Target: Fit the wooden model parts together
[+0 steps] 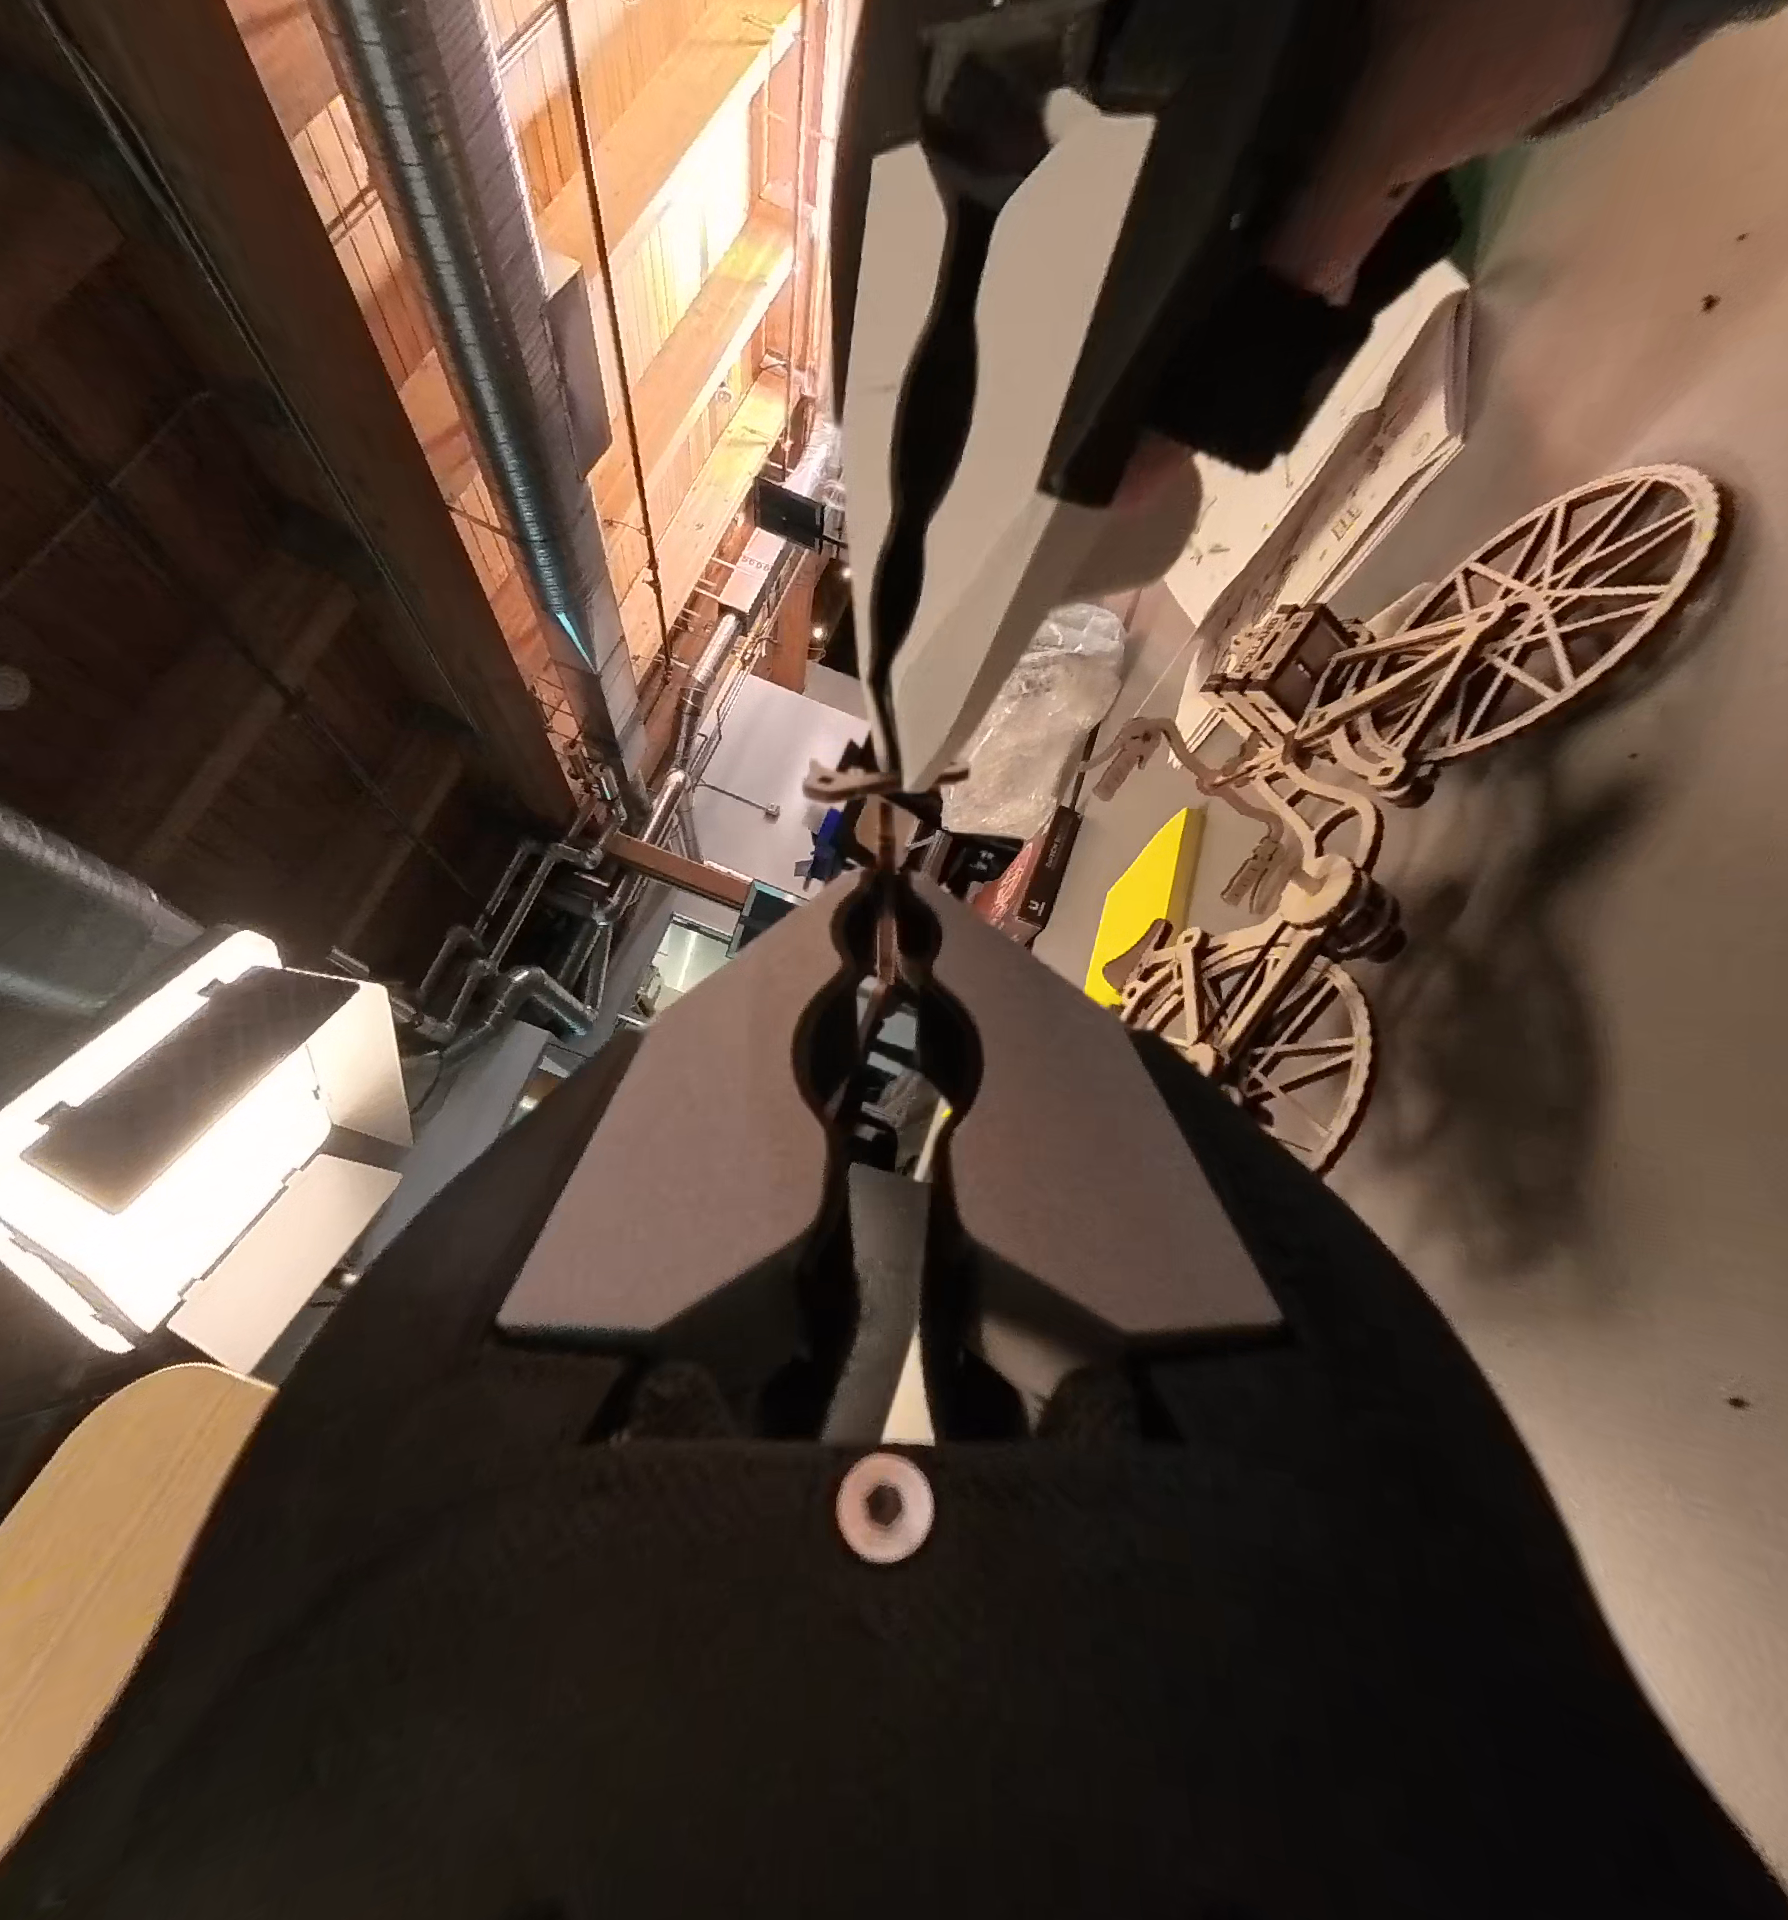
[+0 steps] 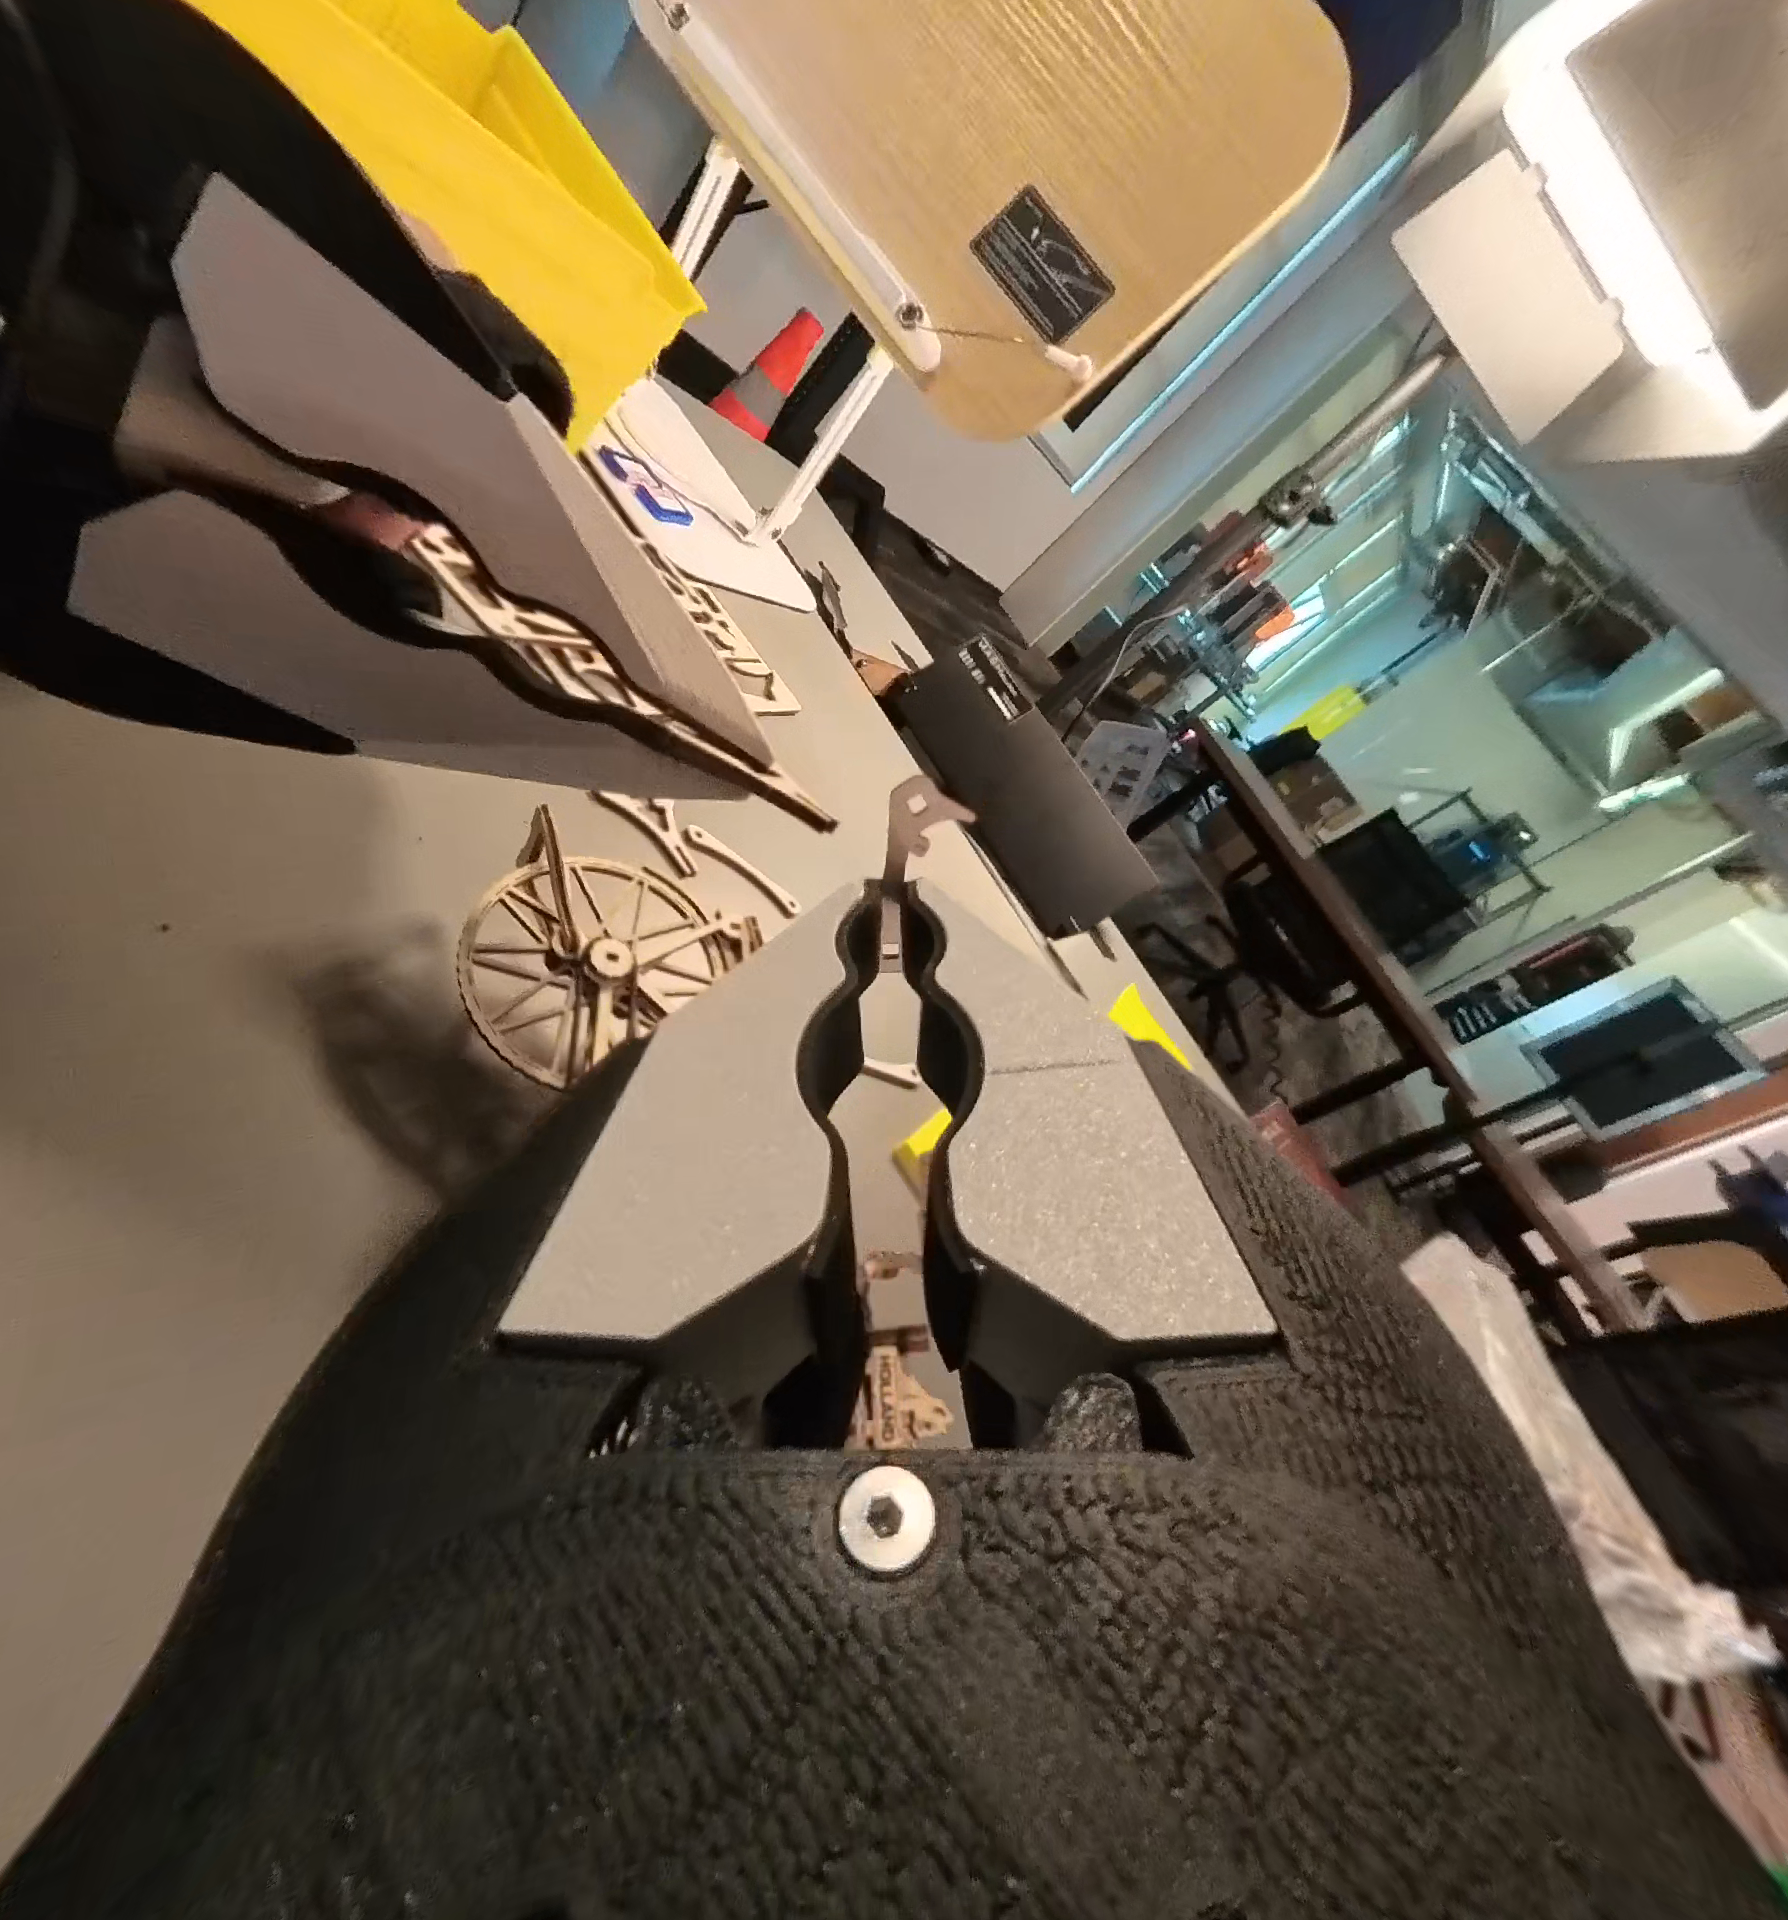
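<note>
In the left wrist view, the left gripper (image 1: 885,894) has its jaws clenched on a thin flat wooden strip (image 1: 885,940) that runs edge-on between the fingertips. Just past its tip, the right gripper (image 1: 895,764) comes in from above, tips almost meeting the left one's, and a small pale hooked wooden piece (image 1: 874,781) sits crosswise at that meeting point.

In the right wrist view, the right gripper (image 2: 888,904) is clamped on the stem of that hooked piece (image 2: 916,821), which sticks out beyond the tips. The left gripper (image 2: 765,774) reaches in from the upper left, gripping a laser-cut wooden lattice part (image 2: 568,649); its end lies near the hooked piece, apart from it.

Farther off, a pale wooden bicycle model (image 1: 1389,790) lies on its side on the grey bench (image 1: 1648,1195), beside a yellow plastic bin (image 1: 1155,904) and a printed instruction sheet (image 1: 1378,468).
</note>
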`<control>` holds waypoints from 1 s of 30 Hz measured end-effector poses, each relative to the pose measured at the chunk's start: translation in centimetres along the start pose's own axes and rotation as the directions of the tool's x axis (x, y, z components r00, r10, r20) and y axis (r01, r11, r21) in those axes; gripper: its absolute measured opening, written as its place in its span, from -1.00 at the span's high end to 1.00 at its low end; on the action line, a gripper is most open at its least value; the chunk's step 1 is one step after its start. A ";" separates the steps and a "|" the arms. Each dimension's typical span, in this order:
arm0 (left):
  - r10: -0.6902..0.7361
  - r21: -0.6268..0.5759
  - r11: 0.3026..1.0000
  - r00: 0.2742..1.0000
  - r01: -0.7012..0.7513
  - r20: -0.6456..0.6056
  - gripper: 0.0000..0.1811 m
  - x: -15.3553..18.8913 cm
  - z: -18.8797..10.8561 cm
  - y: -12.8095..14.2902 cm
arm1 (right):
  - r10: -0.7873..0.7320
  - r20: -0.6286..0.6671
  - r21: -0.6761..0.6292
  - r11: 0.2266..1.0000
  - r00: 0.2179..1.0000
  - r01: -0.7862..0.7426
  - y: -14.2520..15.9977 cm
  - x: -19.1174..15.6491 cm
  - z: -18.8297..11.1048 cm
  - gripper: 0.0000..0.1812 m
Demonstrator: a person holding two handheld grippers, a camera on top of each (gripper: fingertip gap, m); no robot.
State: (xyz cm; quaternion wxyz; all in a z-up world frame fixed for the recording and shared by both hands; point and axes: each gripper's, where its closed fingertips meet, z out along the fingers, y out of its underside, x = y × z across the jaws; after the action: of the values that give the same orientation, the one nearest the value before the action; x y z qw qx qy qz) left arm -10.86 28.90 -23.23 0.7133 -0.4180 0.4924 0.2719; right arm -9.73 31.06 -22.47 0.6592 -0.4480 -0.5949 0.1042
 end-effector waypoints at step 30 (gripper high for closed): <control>-0.118 -0.065 0.991 0.993 0.119 0.015 0.99 -0.8 0.3 1.2 | 0.190 0.009 0.013 0.982 0.982 -0.190 -0.3 -0.6 1.0 1.00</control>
State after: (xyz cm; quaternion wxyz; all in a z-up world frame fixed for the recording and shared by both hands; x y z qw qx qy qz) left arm -11.94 29.79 -22.81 0.7169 -0.4681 0.4534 0.2476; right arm -10.89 30.93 -22.75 0.6472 -0.4977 -0.5510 0.1725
